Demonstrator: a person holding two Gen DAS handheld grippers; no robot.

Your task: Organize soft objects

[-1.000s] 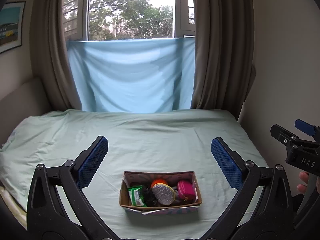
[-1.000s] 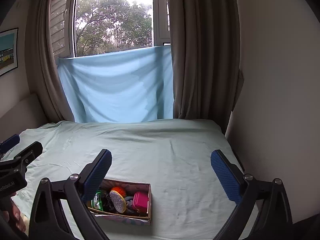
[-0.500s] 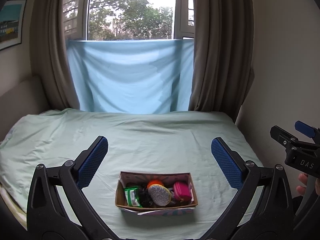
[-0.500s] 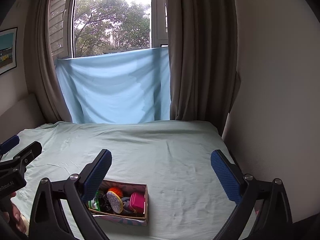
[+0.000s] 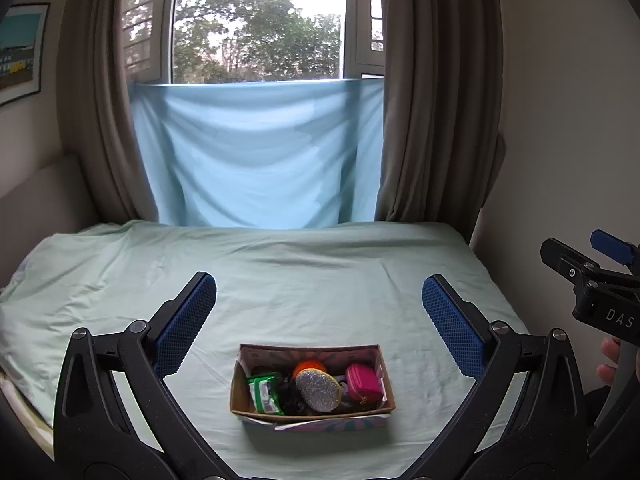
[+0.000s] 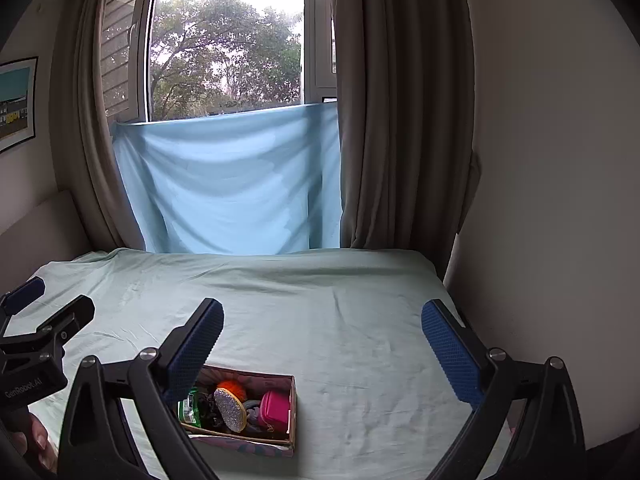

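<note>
Both grippers hanging wide-jawed, empty, above bed. Cardboard box (image 5: pixel 312 380) of soft items lying lower centre of left wrist view, long axis crosswise; left gripper (image 5: pixel 320 328) nearer, right gripper (image 6: pixel 320 344) offset rightward.

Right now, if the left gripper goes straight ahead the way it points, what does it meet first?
Probably the pale green bedsheet beyond the open cardboard box, which sits lower between the open left gripper fingers. Depth is unclear; a slight downward tilt would meet the box first.
</note>
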